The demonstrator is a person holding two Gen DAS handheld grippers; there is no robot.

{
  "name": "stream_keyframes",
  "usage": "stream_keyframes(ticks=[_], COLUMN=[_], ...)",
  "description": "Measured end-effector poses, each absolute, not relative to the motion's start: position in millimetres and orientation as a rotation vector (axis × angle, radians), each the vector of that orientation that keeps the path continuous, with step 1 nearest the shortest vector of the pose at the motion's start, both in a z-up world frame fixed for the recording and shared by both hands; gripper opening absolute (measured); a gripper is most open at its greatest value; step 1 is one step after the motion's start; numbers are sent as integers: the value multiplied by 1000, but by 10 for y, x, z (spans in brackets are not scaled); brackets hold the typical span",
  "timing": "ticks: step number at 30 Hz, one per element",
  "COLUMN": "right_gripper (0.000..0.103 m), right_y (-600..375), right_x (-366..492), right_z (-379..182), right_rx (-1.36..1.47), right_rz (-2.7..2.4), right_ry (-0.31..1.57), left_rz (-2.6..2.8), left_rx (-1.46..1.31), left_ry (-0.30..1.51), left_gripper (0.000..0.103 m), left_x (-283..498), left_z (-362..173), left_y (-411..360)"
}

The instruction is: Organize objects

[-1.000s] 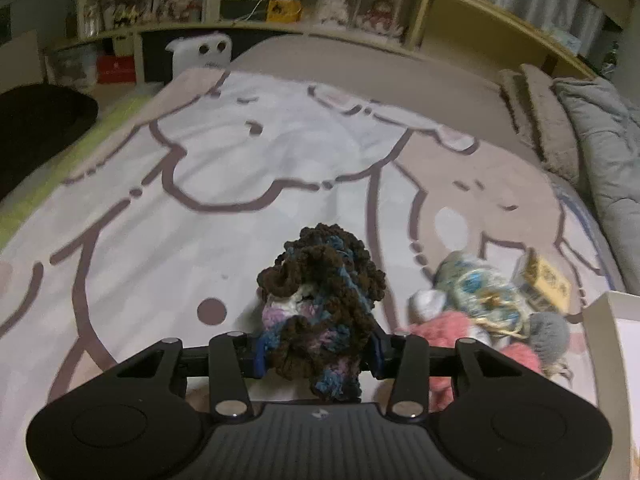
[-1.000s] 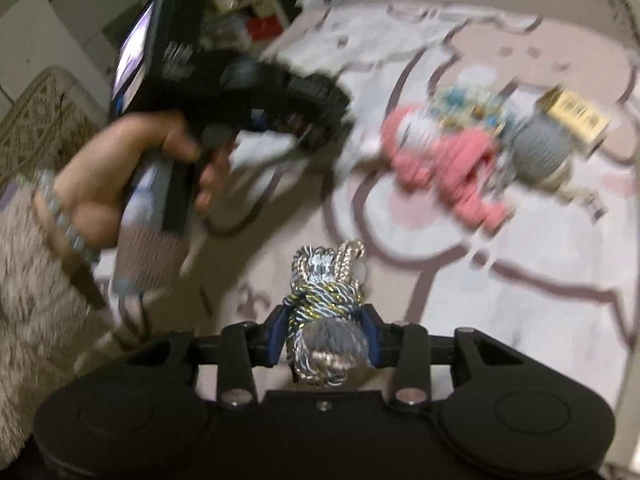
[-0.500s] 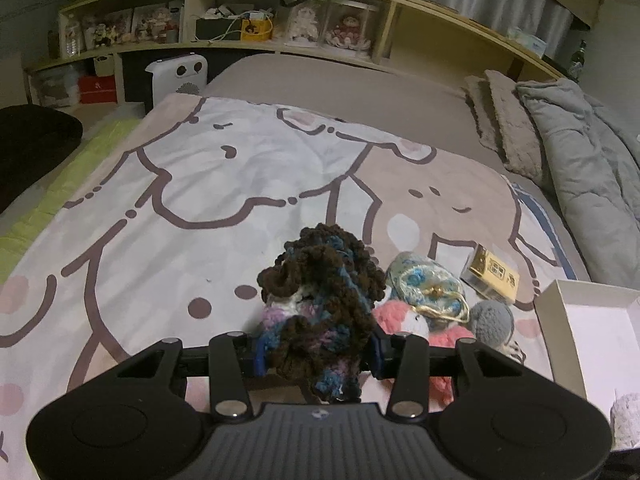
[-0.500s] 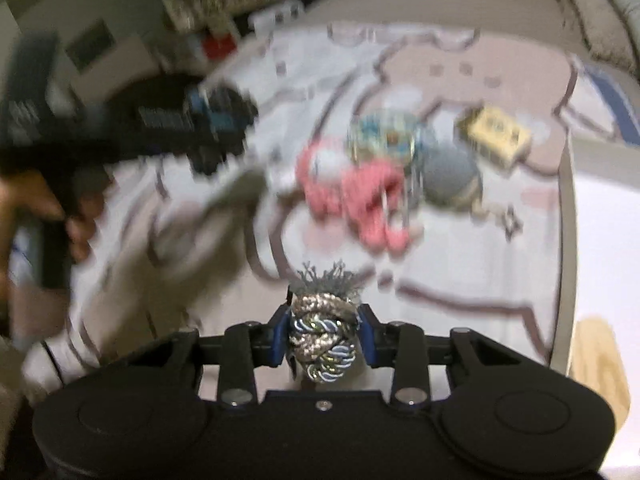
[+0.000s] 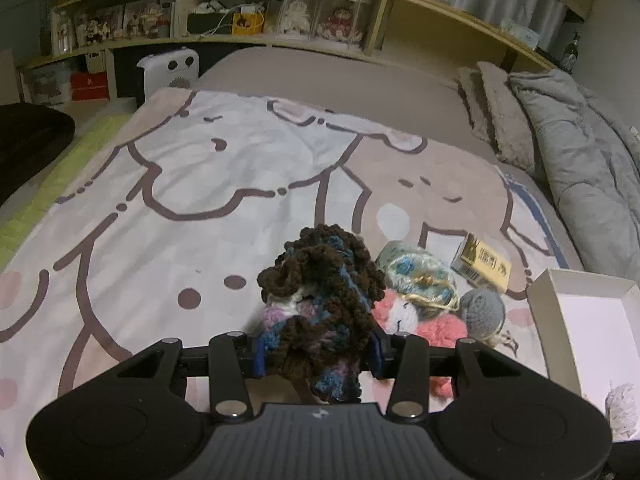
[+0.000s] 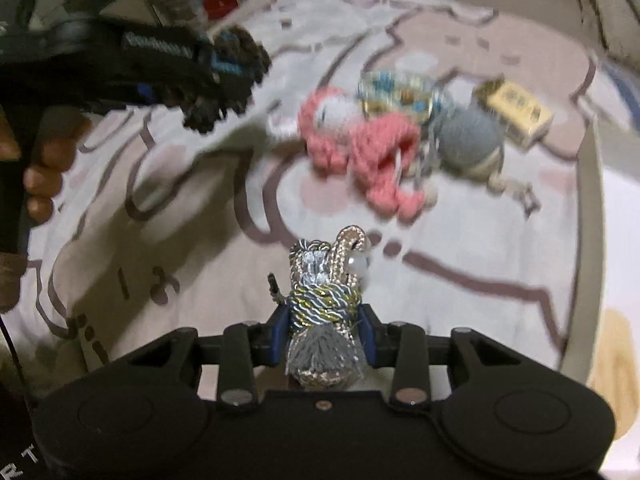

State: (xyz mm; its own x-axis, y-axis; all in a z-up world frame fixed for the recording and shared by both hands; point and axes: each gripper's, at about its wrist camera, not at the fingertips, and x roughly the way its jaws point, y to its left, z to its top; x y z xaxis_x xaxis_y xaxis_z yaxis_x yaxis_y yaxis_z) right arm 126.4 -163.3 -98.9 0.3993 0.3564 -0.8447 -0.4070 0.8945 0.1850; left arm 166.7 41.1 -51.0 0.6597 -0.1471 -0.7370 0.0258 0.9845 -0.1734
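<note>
Left tongs (image 5: 316, 354), angled down over the bed (image 5: 200, 208), clamp a brown crochet piece (image 5: 320, 300). Right tongs (image 6: 323, 338), pitched steeper, grip a braided cord bundle (image 6: 324, 304).

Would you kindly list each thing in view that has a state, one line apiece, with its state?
left gripper: shut on the brown crocheted piece, held above the blanket.
right gripper: shut on the corded tassel.
white box: open, no lid on it.
pink knitted toy: lying loose on the blanket.
grey yarn ball: lying loose, touching the pink toy.
yellow carton: lying flat.
</note>
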Motion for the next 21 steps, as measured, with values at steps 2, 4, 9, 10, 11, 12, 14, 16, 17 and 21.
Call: stream_keyframes(ticks=[2,4,9,10,11,12,14,16,17,21], right_gripper=[37,37,37,37,37,37,37,37,37,37], right_y=[-1692,-1753,-1953,-1999,-2046,-2085,-2170,-2242,-2283,-2507], right_x=[1255,1264,1292,1295,1301,1300,1299,1298,1295,1266], right_z=[-843,-734,-470,-422,-376,-337,-252,-170,-127,38], right_rx=[-39,-29,7,13,16,17,13,0,-5,-1], right_rz=[478,461,415,403,391,381,362,348,340,306], right_ry=[1003,966,889,877,867,859,844,832,823,794], left_rz=[-101,-107,-131,-136,-140,-145,-159,-173,-180,-225], left_rx=[-159,-166,-162,-156,-151,-149,-147,-141,-138,-133], left_ry=[833,822,791,784,777,773,768,761,757,748], left_gripper=[45,45,45,45,46,46,46,45,46,46], left_x=[1648,1621,1550,1534,1517,1501,1468,1434,1418,1370], left_z=[-464,-411,-257,-224,-195,-174,-130,-87,-66,18], left_y=[406,398,319,291,263,238,182,119,84,-89])
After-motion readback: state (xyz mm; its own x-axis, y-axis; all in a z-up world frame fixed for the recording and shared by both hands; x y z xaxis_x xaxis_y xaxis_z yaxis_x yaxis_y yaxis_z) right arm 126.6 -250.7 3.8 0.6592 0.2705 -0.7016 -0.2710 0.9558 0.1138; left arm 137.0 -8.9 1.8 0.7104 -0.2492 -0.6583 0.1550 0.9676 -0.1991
